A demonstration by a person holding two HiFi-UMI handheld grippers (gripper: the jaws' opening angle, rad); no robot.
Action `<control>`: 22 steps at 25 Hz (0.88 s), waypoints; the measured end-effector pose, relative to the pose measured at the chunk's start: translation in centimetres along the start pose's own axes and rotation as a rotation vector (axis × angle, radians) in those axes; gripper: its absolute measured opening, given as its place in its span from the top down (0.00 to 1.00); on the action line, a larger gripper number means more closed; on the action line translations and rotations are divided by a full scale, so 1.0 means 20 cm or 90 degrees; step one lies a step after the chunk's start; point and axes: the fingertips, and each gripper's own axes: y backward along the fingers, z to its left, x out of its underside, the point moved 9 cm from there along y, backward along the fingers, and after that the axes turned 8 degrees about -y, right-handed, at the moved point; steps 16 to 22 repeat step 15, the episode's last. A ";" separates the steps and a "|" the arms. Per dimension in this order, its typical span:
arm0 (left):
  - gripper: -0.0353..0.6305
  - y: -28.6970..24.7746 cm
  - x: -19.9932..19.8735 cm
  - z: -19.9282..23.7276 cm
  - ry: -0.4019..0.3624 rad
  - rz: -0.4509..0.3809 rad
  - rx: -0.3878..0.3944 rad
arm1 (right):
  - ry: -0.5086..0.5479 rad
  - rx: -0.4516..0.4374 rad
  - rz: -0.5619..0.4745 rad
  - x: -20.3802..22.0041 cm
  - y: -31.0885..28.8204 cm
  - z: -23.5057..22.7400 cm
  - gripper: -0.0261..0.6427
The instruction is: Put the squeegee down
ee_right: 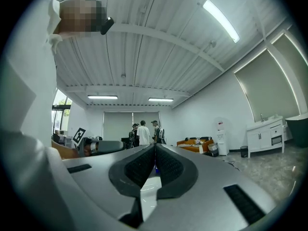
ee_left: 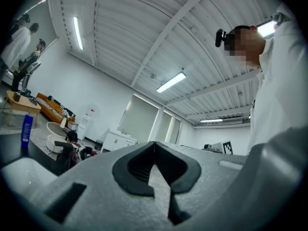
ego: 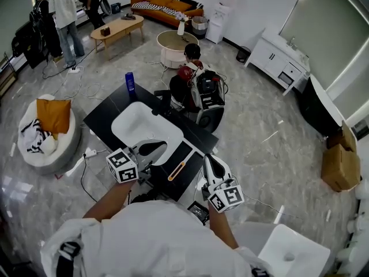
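An orange-handled squeegee (ego: 176,171) lies flat on the black countertop (ego: 109,115), just right of the white sink basin (ego: 138,126). It rests between my two grippers, and neither touches it. My left gripper (ego: 160,147) hangs over the basin's near edge, left of the squeegee, shut and holding nothing. My right gripper (ego: 208,158) is to the squeegee's right, also shut and holding nothing. In the left gripper view the left gripper (ee_left: 154,144) tilts up at the ceiling with its jaws meeting. In the right gripper view the right gripper (ee_right: 155,147) likewise has its pads pressed together.
A blue bottle (ego: 130,81) stands at the counter's far corner and a black faucet (ego: 163,103) behind the basin. A person with a backpack (ego: 196,91) sits just beyond the counter. A white chair (ego: 294,250) is at my right, a power strip (ego: 89,153) on the floor at left.
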 end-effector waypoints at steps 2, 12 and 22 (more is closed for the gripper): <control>0.92 0.02 0.03 -0.03 0.005 0.003 -0.011 | -0.003 -0.004 0.007 0.02 0.04 0.01 0.94; 0.92 0.07 0.10 -0.17 0.017 0.027 -0.024 | -0.045 0.009 0.008 0.13 0.22 0.01 0.94; 0.92 0.08 0.10 -0.17 0.010 0.030 -0.021 | -0.046 0.011 0.002 0.15 0.23 0.02 0.94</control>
